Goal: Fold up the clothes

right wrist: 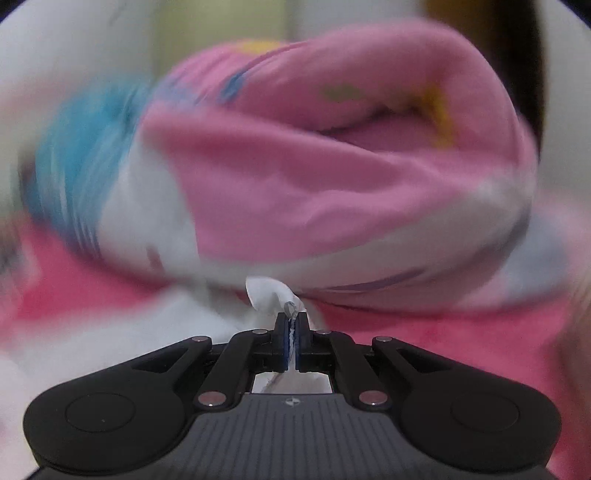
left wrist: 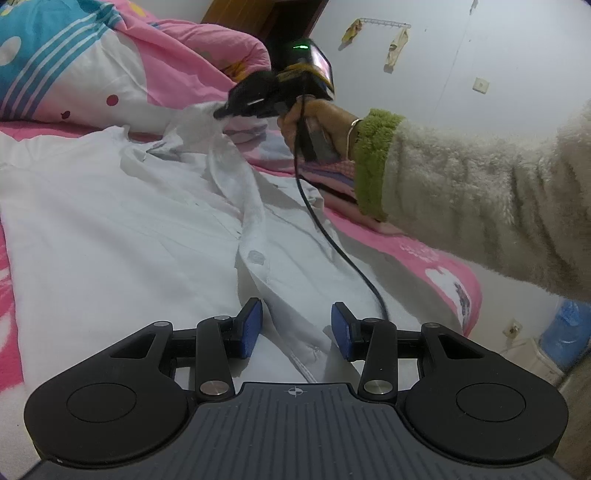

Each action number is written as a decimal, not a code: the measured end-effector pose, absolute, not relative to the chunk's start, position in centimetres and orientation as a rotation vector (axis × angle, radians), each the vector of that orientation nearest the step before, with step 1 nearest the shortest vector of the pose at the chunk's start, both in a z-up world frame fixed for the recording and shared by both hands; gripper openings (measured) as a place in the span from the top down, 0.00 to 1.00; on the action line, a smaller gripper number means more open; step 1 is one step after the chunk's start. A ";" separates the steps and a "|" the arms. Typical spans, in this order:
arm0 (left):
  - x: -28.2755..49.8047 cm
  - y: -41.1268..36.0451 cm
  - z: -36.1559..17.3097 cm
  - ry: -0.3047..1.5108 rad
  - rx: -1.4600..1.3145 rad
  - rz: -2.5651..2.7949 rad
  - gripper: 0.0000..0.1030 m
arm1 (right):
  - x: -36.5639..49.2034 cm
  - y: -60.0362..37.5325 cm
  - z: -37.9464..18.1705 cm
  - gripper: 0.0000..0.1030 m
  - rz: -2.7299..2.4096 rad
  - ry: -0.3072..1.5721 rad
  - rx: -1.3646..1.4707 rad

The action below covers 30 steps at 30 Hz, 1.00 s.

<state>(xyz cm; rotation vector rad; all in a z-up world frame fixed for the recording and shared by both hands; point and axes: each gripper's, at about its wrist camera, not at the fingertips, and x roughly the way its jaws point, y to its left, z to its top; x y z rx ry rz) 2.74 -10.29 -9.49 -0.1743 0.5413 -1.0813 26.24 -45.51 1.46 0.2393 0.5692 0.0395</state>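
White shirt, spread across the bed and taking up most of the left wrist view, its buttoned front edge running straight up toward the collar. Nearest in, the left gripper hovers low over the hem end, blue pads wide apart and nothing between them. Follow that front edge up the bed and the cloth rises in a peak: the right gripper has it there, up by the collar or shoulder. Its own camera confirms it, right gripper with jaws pinched tight on a thin tuft of white fabric.

This looks like light, limp cotton, so it should drape and sag wherever it isn't held, and creases are already showing. My read: grip at seams, hem corners or the shoulder line, where the doubled cloth gives the pads something to bite.

Under it, a pink printed bedsheet, soft and yielding. Beyond, a bunched pink and blue quilt, badly blurred in the right wrist view. Farthest back, a pale wall with a row of hooks.
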 end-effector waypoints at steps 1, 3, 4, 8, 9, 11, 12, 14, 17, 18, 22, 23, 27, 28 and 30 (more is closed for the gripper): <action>2.7 -10.3 -9.5 0.541 -0.176 -1.081 0.60 | 26.6 -47.3 1.0 0.99 0.068 0.558 0.390; 2.6 -10.3 -9.5 0.539 -0.177 -1.082 0.60 | 27.2 -50.7 -0.4 0.98 0.101 0.536 0.672; 2.6 -10.3 -9.6 0.539 -0.178 -1.083 0.60 | 27.5 -51.9 -1.4 0.98 0.114 0.538 0.780; 2.4 -10.2 -9.5 0.540 -0.190 -1.084 0.60 | 28.4 -55.1 -5.4 0.97 0.044 0.581 1.012; 2.4 -10.2 -9.5 0.541 -0.193 -1.084 0.60 | 28.4 -55.3 -5.9 0.97 0.025 0.588 1.029; 2.4 -10.2 -9.5 0.543 -0.199 -1.084 0.60 | 28.2 -55.4 -6.6 0.94 -0.009 0.605 1.042; 2.3 -10.2 -9.5 0.544 -0.201 -1.083 0.60 | 28.2 -55.4 -6.7 0.93 -0.033 0.614 1.034; 2.3 -10.3 -9.4 0.544 -0.202 -1.081 0.60 | 27.4 -55.1 -5.5 0.81 -0.098 0.578 0.956; 2.3 -10.3 -9.4 0.545 -0.205 -1.080 0.60 | 26.4 -54.7 -3.7 0.54 -0.193 0.523 0.831; 2.4 -10.3 -9.4 0.546 -0.206 -1.080 0.60 | 26.2 -54.1 -2.7 0.52 -0.213 0.496 0.751; 2.5 -10.3 -9.4 0.546 -0.214 -1.082 0.59 | 27.6 -50.2 0.1 0.41 -0.182 0.501 0.421; 2.5 -10.3 -9.4 0.546 -0.215 -1.082 0.59 | 28.6 -48.8 0.3 0.38 -0.158 0.530 0.344; 2.4 -10.3 -9.5 0.546 -0.217 -1.082 0.59 | 31.8 -45.6 0.1 0.33 -0.146 0.627 0.144; 2.4 -10.2 -9.5 0.547 -0.219 -1.083 0.59 | 32.4 -45.1 0.0 0.33 -0.163 0.645 0.108; 2.4 -10.2 -9.5 0.549 -0.224 -1.085 0.59 | 32.7 -45.6 -0.2 0.32 -0.200 0.637 0.153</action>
